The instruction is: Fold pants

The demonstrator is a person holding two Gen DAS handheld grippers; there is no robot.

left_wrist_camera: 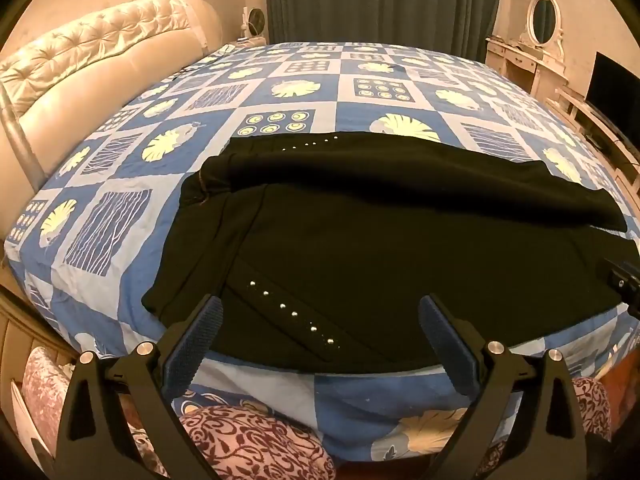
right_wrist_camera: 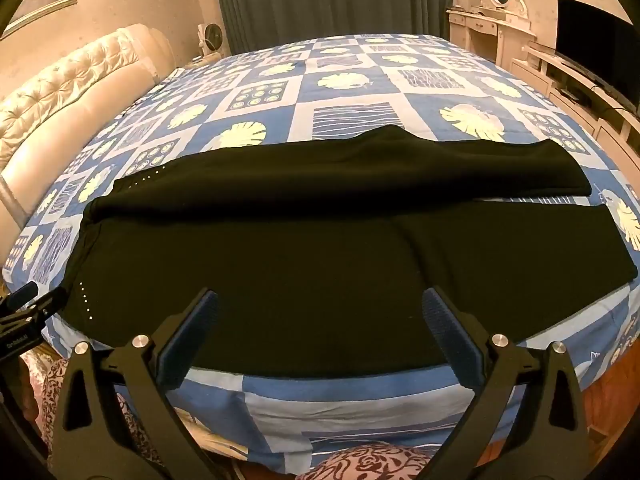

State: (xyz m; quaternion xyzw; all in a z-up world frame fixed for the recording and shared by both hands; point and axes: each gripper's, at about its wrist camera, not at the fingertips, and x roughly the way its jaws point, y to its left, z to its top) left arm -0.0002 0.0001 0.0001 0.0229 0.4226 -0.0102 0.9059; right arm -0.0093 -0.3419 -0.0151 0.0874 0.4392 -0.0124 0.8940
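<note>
Black pants (left_wrist_camera: 380, 248) lie flat across the near part of the bed, waist to the left, both legs side by side running right. Small silver studs (left_wrist_camera: 294, 314) mark the pocket near the waist. My left gripper (left_wrist_camera: 320, 312) is open and empty, hovering at the near edge by the waist. In the right wrist view the pants (right_wrist_camera: 320, 248) span the bed, and my right gripper (right_wrist_camera: 320, 308) is open and empty over the near leg's edge. The left gripper shows at the left edge of the right wrist view (right_wrist_camera: 28, 312).
The bed carries a blue and white patterned sheet (left_wrist_camera: 280, 92). A tufted cream headboard (left_wrist_camera: 80, 60) is at the left. Dark curtains (left_wrist_camera: 380, 0) hang behind. A dresser with oval mirror (left_wrist_camera: 540, 40) and a TV (right_wrist_camera: 596, 40) stand at the right.
</note>
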